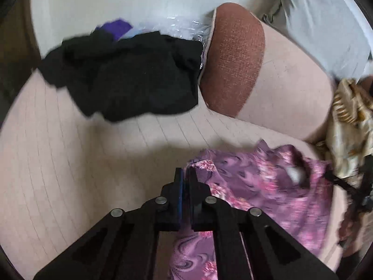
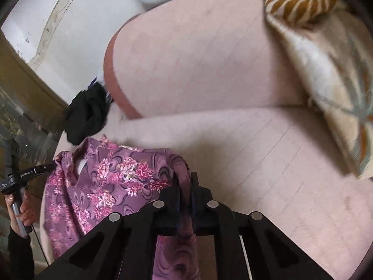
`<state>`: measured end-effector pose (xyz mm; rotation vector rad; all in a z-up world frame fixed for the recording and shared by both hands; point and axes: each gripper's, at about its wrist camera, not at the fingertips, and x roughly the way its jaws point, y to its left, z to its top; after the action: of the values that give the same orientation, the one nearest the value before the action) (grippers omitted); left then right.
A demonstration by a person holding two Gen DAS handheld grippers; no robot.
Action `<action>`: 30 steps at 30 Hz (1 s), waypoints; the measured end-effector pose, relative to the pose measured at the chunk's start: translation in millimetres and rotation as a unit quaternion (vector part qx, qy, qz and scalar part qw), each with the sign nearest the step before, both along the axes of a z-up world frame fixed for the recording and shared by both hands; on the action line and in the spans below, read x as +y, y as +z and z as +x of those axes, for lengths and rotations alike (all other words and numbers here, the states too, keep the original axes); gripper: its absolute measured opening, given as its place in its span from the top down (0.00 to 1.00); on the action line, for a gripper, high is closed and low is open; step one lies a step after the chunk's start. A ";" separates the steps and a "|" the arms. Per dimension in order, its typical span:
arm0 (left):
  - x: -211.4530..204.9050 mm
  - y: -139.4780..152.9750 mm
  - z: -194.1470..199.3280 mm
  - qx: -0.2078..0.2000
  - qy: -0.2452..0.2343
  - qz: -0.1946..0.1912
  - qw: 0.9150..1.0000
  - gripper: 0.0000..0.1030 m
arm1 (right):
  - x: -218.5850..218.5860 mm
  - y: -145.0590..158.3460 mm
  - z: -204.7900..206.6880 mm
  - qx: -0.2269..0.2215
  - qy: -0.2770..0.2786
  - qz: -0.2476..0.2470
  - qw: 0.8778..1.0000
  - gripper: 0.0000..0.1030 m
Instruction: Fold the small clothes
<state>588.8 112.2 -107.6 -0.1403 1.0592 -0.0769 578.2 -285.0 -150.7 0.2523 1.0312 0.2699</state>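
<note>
Left gripper (image 1: 185,175) and right gripper (image 2: 185,182) both clamped on purple floral satin garment (image 1: 256,186); slippery cloth may slide free when lifted.

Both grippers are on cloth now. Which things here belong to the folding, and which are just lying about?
In the job:
purple floral garment
left gripper, shut on its edge
right gripper, shut on its edge

Lying about:
black clothes pile
patterned cushion
pink sofa

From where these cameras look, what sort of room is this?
Probably a home living room: a pink sofa with a patterned cushion, clothes lying on its seat, such as a purple floral garment and a black one.
</note>
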 end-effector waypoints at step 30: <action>-11.6 -23.9 -16.4 0.003 -0.002 0.011 1.000 0.93 | -2.2 -17.5 -5.9 0.021 0.007 -0.017 1.000 0.95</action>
<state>572.4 100.6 -131.5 -0.1183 1.0657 -0.0672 572.3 -287.2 -168.2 0.2209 1.0783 0.2596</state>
